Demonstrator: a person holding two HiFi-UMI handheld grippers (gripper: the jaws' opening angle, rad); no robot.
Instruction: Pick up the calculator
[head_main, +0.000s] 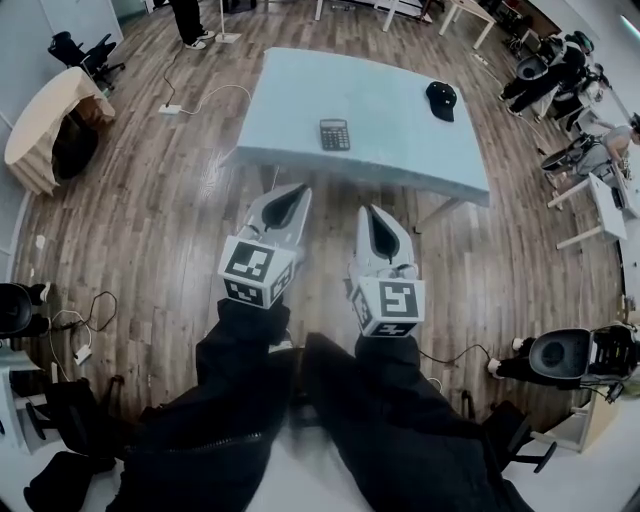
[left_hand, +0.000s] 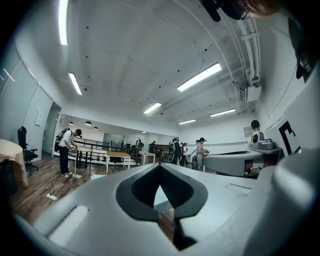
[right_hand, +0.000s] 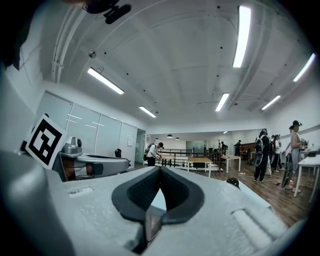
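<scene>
Ahead of us on a wooden floor stands one pale blue table (head_main: 380, 80). We count two things on it: one dark calculator (head_main: 335, 134) near the front edge, and one black cap (head_main: 441, 100) toward the far right corner, well apart from it. We hold two grippers level and side by side, short of the table. Our left gripper (head_main: 298, 192) has its jaws closed together and holds nothing. Our right gripper (head_main: 368, 213) is likewise closed and holds nothing. Neither touches the calculator.
</scene>
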